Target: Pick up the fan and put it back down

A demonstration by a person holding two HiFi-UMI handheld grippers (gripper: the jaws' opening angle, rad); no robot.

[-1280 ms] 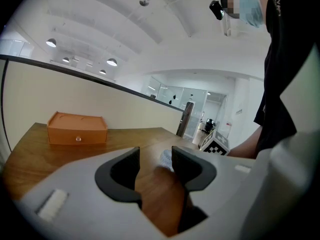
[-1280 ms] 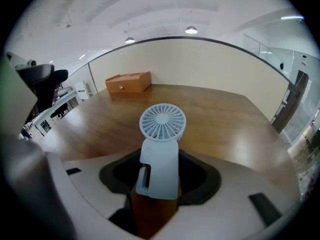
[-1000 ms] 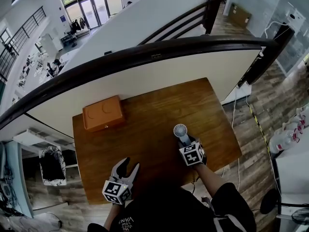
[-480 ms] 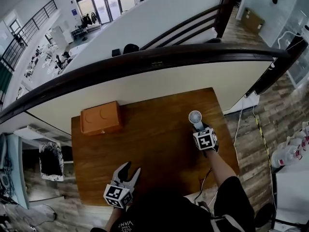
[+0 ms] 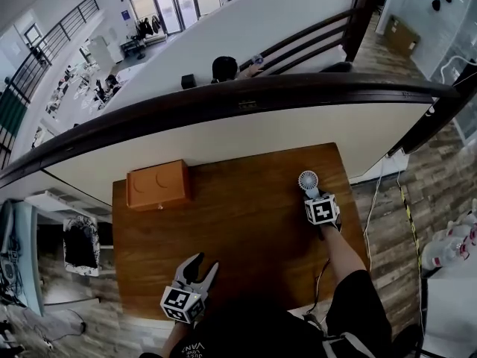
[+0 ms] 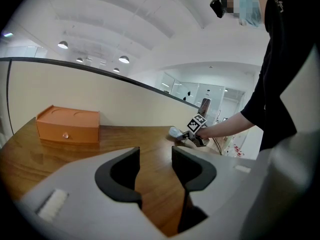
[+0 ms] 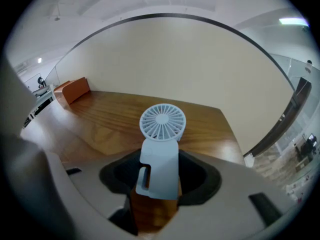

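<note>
A small pale-blue hand fan [image 5: 308, 180] is held by its handle in my right gripper [image 5: 314, 197], over the right side of the wooden table [image 5: 246, 230]. In the right gripper view the fan [image 7: 162, 121] stands upright with its round grille above the jaws, and the right gripper [image 7: 159, 178] is shut on the handle. From the left gripper view the fan [image 6: 174, 132] looks low over the wood; I cannot tell if it touches. My left gripper [image 5: 203, 264] is near the table's front left edge, and the left gripper [image 6: 155, 163] stands open with nothing between its fingers.
An orange box [image 5: 156, 185] sits at the table's far left corner, also in the left gripper view as the orange box [image 6: 67, 125]. A low white wall with a dark curved rail [image 5: 246, 95] runs behind the table. The table's right edge is close to the fan.
My right gripper has carried the fan to the right and farther back on the table. The left gripper has shifted a little near the front edge and stays open.
</note>
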